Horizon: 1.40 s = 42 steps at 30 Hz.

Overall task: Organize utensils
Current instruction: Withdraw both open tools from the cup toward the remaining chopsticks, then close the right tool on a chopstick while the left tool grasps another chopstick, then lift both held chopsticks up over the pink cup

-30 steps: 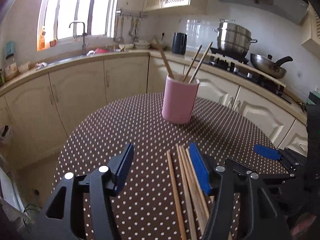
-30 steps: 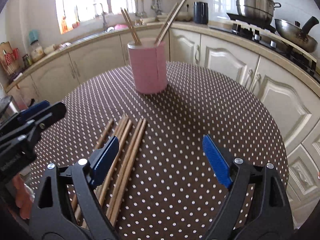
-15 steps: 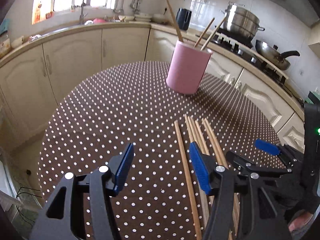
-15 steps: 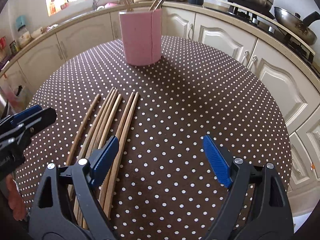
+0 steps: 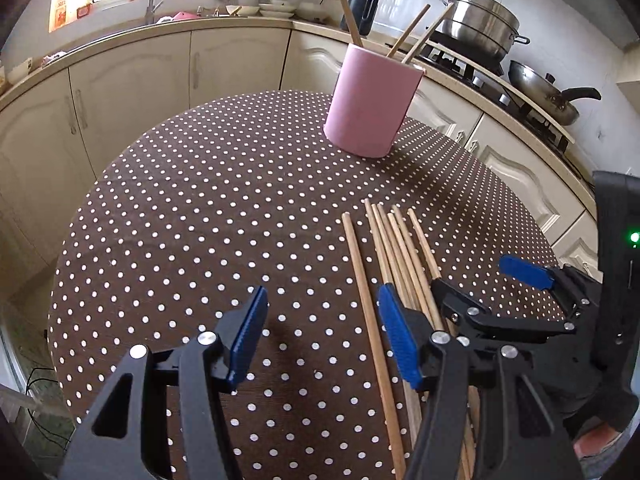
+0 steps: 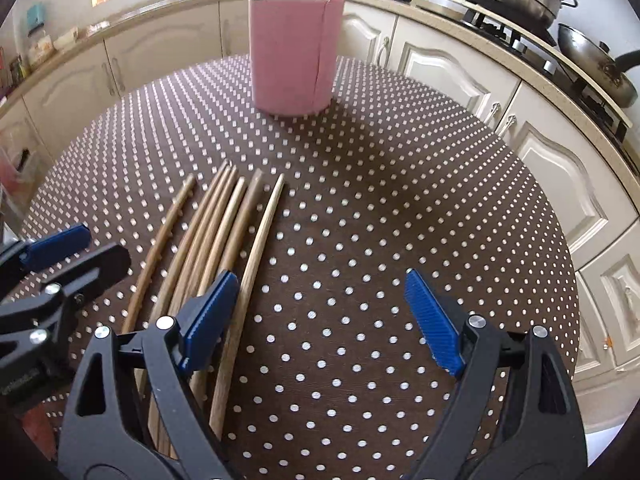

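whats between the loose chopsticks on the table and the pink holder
Nothing but bare polka-dot tablecloth. Both wrist views show an open stretch between the tips of the loose chopsticks and the base of the pink holder.

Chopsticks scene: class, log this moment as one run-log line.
left gripper: open, empty | right gripper: open, empty | loose chopsticks: flat on table | cup: upright, holds chopsticks

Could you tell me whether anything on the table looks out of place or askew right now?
Yes: six chopsticks lie loose on the table rather than in the pink holder, where others already stand. One lies apart, left of the bunch. Nothing looks spilled or damaged.
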{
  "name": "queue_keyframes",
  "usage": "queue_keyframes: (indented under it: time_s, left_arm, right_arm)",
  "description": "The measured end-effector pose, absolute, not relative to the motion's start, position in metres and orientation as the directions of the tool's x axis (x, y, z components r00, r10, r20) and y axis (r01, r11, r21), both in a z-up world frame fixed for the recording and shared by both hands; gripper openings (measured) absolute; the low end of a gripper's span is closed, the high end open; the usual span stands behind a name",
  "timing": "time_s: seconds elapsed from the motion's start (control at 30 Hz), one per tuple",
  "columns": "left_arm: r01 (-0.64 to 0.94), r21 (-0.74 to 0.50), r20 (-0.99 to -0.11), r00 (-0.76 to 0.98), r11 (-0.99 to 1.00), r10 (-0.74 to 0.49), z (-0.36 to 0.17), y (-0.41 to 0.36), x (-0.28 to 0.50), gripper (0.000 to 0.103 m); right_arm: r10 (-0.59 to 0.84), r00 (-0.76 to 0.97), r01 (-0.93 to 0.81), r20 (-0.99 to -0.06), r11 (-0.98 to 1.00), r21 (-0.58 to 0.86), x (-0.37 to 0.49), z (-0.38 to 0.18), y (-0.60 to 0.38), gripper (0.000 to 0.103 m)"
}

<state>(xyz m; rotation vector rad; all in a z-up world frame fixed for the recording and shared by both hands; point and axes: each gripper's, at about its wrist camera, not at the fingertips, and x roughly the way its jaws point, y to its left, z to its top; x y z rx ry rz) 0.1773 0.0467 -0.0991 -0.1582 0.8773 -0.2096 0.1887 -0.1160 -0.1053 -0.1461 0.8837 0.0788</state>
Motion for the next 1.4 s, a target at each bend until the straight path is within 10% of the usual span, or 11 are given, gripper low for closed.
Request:
queue_keyframes:
  time_s: [0.2,0.8,0.93,1.4]
  left_arm:
    - [0.118,-0.213,-0.754,0.611,0.97,-0.24,-0.101,0.044,0.181,0.059]
    - [0.085,0.022,-0.796,0.604,0.996,-0.034,-0.104,-0.006,0.214,0.06]
    - [0.043,0.023,-0.782,0.623,0.999,-0.009,-0.102,0.0,0.217,0.008]
    - [0.015,-0.143,-0.73,0.674,0.99,-0.115,-0.096,0.032,0.21,0.006]
  right_arm:
    - [0.105,0.628,-0.218,-0.771,0.975,-0.046,0.185,-0.105,-0.109,0.01]
    - [0.224,0.63,-0.151,-0.744,0.975,0.165,0.186,-0.107,-0.151,0.006]
    - [0.244,0.628,-0.149,-0.739,0.97,0.194,0.186,-0.107,-0.155,0.006]
    - [0.258,0.671,-0.122,-0.695,0.963,0.24,0.179,-0.095,-0.166,0.006]
